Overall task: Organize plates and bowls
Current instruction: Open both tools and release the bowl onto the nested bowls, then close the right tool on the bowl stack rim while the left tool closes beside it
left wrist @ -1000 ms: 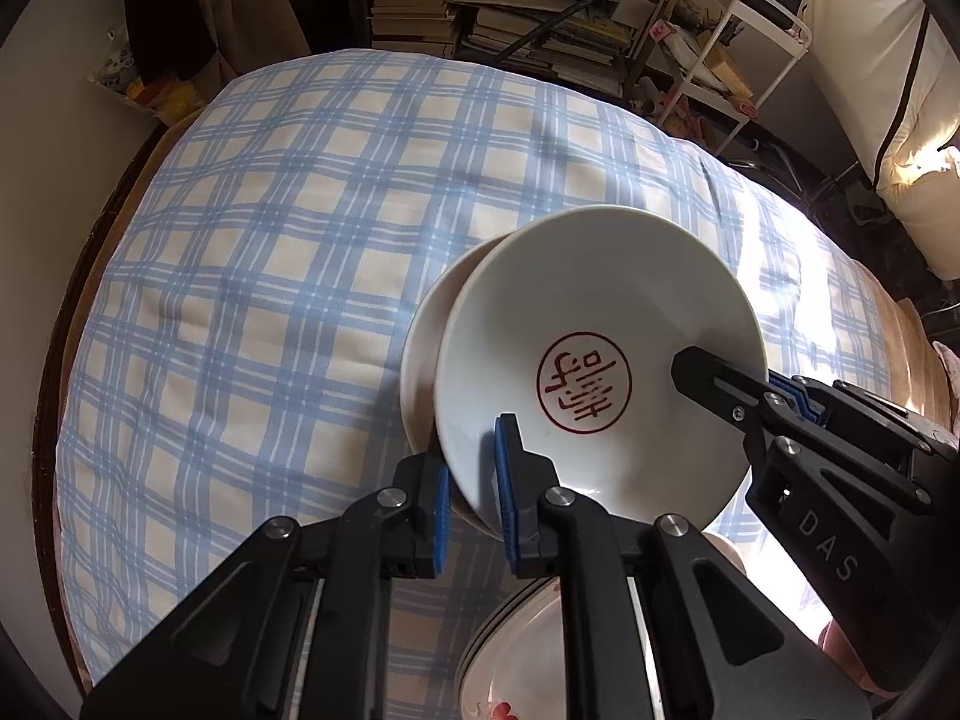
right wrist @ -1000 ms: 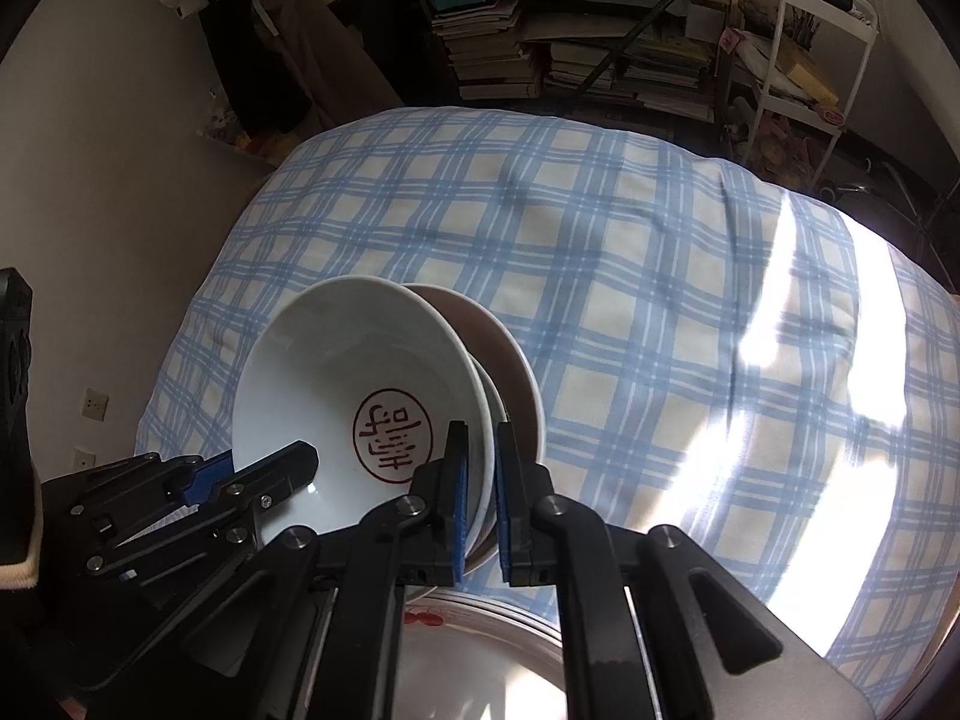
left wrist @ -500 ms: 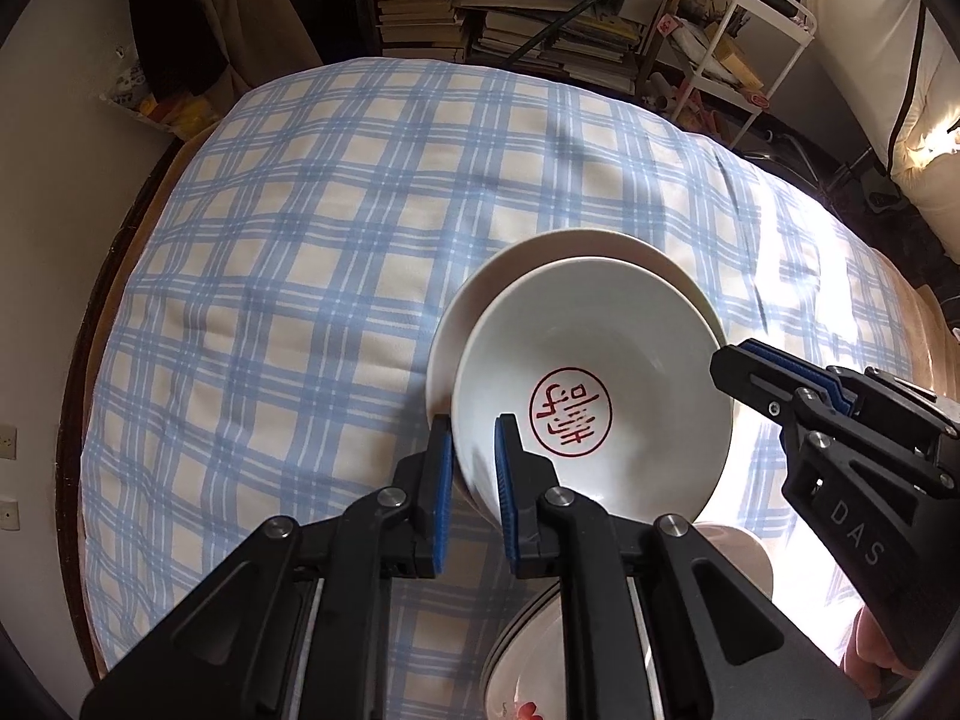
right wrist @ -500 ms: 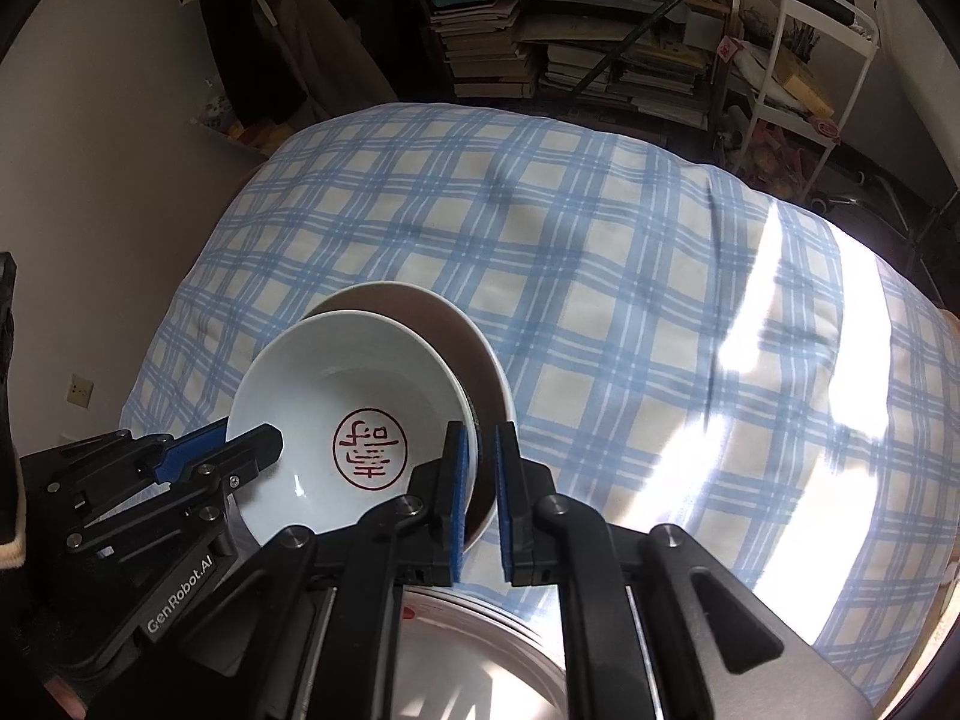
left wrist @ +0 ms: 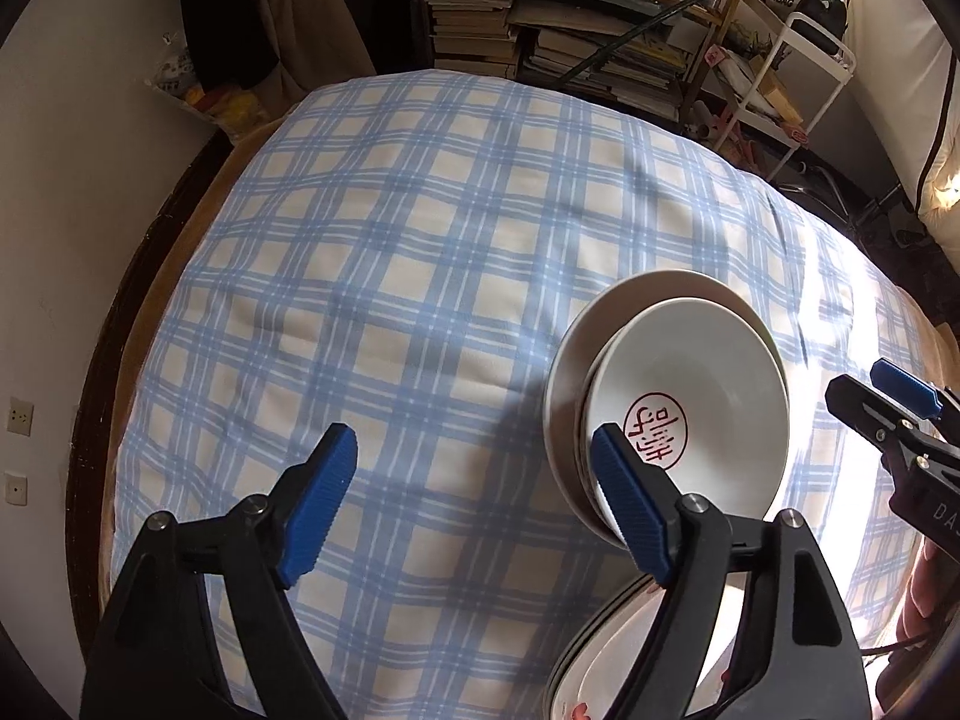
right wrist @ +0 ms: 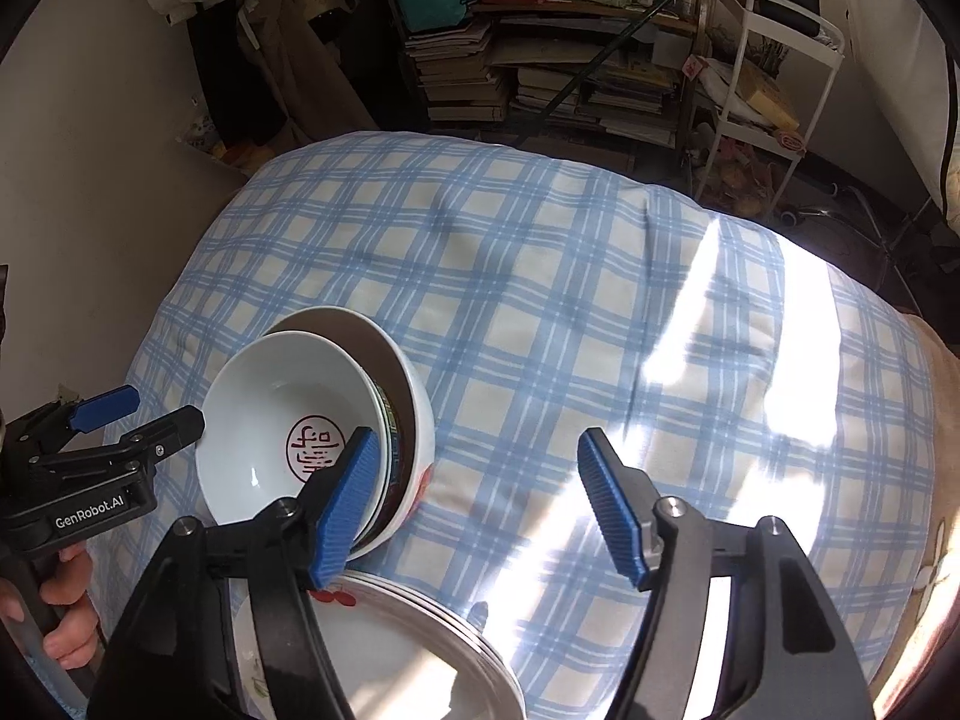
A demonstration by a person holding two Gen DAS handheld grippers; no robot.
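A white bowl with a red seal mark [left wrist: 708, 396] [right wrist: 282, 402] sits nested in a stack of bowls [left wrist: 567, 360] [right wrist: 408, 396] on the blue checked cloth. A stack of white plates [left wrist: 606, 666] [right wrist: 408, 642] lies just in front of the bowls. My left gripper [left wrist: 474, 498] is open and empty, to the left of the bowls, its right finger beside the stack's rim. My right gripper [right wrist: 480, 504] is open and empty, to the right of the bowls, its left finger beside their rim. Each gripper shows at the edge of the other's view.
The blue and cream checked cloth [left wrist: 390, 276] [right wrist: 570, 312] covers a rounded table. Bookshelves with stacked books [left wrist: 540, 42] [right wrist: 480, 60] and a white wire rack [left wrist: 798, 78] [right wrist: 774, 90] stand behind it. A white wall [left wrist: 72, 192] is at the left.
Both grippers were shut on the rim of the seal bowl and lowered it into the stack. Now both are open, have let go and have drawn apart.
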